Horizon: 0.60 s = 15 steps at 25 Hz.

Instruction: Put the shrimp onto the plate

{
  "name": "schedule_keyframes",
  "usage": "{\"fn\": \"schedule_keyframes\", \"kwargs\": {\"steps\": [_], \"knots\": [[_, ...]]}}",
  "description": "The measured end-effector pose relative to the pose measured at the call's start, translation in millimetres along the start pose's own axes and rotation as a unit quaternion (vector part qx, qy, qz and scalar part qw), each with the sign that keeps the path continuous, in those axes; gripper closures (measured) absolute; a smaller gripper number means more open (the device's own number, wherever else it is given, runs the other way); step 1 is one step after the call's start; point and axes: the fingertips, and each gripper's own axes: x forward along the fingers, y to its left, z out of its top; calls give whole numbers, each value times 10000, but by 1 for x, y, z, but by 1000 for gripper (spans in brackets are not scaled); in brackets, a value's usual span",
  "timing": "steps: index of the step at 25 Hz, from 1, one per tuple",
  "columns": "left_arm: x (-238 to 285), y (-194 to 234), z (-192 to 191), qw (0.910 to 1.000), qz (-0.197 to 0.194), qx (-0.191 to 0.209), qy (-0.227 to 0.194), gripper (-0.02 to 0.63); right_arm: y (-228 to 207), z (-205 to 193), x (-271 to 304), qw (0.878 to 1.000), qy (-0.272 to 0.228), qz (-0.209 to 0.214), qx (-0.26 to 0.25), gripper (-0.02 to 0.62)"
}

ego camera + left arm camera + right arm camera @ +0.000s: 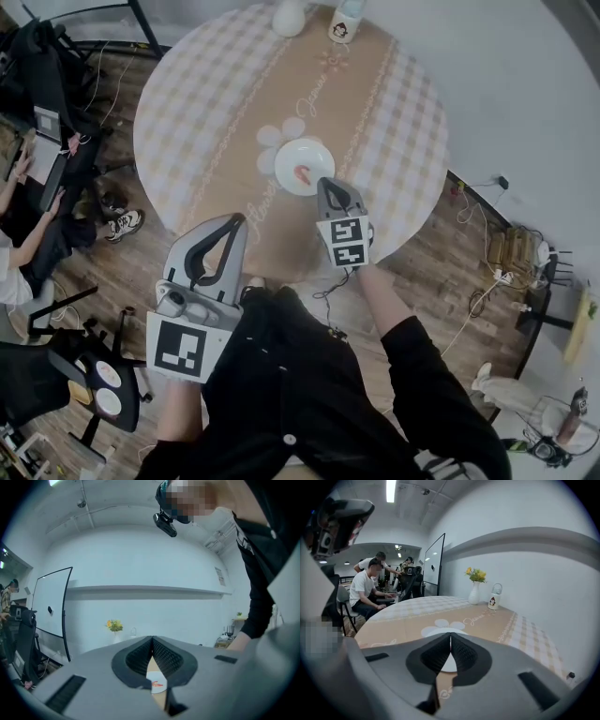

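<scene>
An orange shrimp (301, 173) lies on a small white plate (314, 153) near the middle of the round checked table (187, 103). My right gripper (325, 184) hovers at the plate's near edge, shut and holding nothing. The left gripper (236, 221) is held back over the table's near edge, also shut and empty. In the left gripper view the jaws (152, 640) meet at their tips, and the plate (154, 676) with the shrimp (158, 683) shows through the gap below them. The right gripper view shows its shut jaws (450, 636) above a sliver of the plate (448, 664).
A white vase (289, 17) and a small penguin-print bottle (345, 23) stand at the table's far edge. Seated people and office chairs (37, 141) are on the left. Cables and a power strip (497, 272) lie on the wooden floor to the right.
</scene>
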Motion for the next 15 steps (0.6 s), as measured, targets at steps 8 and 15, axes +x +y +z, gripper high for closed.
{"fn": "schedule_keyframes", "kwargs": {"steps": [8,15], "knots": [[8,-8,10,9993,-337,62,-171,603,-5,49,-48,9970,-660,-380,140,594],[9,-13,19,9982,-498,106,-316,603,-5,84,-89,9915,-1148,-552,273,594]]}}
